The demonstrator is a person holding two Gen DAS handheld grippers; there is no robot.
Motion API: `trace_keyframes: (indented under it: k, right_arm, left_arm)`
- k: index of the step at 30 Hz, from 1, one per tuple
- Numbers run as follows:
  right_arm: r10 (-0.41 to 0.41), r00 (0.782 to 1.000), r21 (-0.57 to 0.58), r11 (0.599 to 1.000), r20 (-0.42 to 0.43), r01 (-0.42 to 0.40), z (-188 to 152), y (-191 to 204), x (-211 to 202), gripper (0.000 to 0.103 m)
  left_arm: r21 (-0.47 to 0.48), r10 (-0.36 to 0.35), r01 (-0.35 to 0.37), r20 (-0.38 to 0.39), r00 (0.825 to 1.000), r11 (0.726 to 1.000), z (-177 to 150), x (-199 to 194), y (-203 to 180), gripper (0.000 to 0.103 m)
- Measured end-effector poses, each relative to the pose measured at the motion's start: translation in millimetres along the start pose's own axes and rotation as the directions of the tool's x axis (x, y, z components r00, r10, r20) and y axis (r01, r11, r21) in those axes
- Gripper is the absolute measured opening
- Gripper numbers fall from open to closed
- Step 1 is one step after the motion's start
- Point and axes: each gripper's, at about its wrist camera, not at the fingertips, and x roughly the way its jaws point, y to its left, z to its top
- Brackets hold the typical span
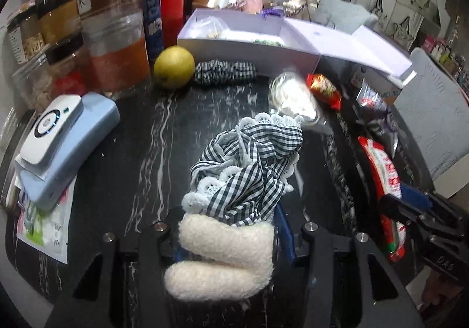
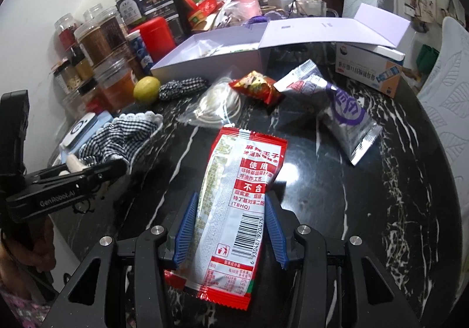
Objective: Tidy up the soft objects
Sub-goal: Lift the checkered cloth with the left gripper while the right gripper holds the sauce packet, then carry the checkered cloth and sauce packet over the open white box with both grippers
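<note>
Both hands loaded, nothing visibly sorted yet.

Left gripper point(image 1: 231, 237) fingers clamped on checked cloth point(image 1: 249, 164) over the table point(image 1: 132, 137); right gripper point(image 2: 230, 228) fingers pinching red snack packet point(image 2: 234, 199); other packets and lavender box point(image 2: 211, 55) waiting.

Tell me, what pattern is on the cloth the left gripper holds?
Black-and-white gingham cloth with white lace trim, clearest in the left wrist view.

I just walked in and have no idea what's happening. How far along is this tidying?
Early, by the look of it. Done: can't tell; the open lilac box holds a few items. In hand: left gripper grips a gingham cloth with white fleece; right gripper grips a red snack packet. Left: gingham scrunchie, silver pouch.
</note>
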Motion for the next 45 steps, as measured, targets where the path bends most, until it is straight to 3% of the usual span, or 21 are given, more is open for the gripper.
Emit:
trace_keyframes:
  k: [5, 7, 10, 12, 14, 16, 18, 25, 35, 45]
  right_arm:
    - [0.002, 1.0, -0.002, 1.0, -0.025, -0.002, 1, -3, 5, 0.045]
    - [0.0, 0.999, -0.001, 1.0, -0.041, 0.0, 2, -5, 9, 0.045]
    - [-0.002, 0.999, 0.001, 1.0, -0.05, 0.002, 4, -9, 12, 0.045]
    - [-0.003, 0.998, 0.003, 1.0, -0.058, 0.003, 5, -11, 14, 0.045]
    - [-0.004, 0.998, 0.006, 1.0, -0.064, 0.005, 7, -13, 16, 0.045]
    - [-0.003, 0.998, 0.01, 1.0, -0.069, 0.004, 9, -15, 17, 0.045]
    - [-0.003, 0.997, 0.016, 1.0, -0.074, 0.005, 10, -16, 20, 0.045]
    - [0.023, 0.997, 0.03, 0.999, -0.071, -0.021, 13, -16, 24, 0.045]
    - [0.081, 0.996, -0.01, 0.997, -0.045, -0.082, 22, -3, 21, 0.045]
    - [0.108, 0.994, -0.07, 0.992, 0.03, -0.106, 53, 8, 0, 0.045]
  left_arm:
    - [-0.02, 0.007, -0.008, -0.02, 1.0, 1.0, -1, 10, 2, 0.048]
    - [-0.017, 0.031, -0.031, -0.024, 0.999, 0.999, 0, 14, 0, 0.052]
    - [0.008, 0.057, -0.057, -0.042, 0.997, 0.998, 0, 23, -4, 0.067]
    - [0.052, 0.093, -0.09, -0.045, 0.995, 0.995, 0, 29, -12, 0.07]
    - [0.062, 0.081, -0.078, -0.038, 0.996, 0.995, 1, 30, -14, 0.07]
    - [0.069, 0.073, -0.07, -0.03, 0.997, 0.995, 2, 32, -15, 0.07]
    - [0.07, 0.074, -0.073, -0.012, 0.997, 0.995, 4, 31, -16, 0.049]
    - [0.058, 0.002, 0.0, -0.041, 0.999, 0.998, 15, 30, -15, 0.048]
    - [0.12, -0.049, 0.042, 0.056, 0.997, 0.992, 40, 6, -35, 0.048]
    - [0.18, -0.074, 0.045, 0.162, 0.984, 0.983, 70, -19, -43, 0.048]
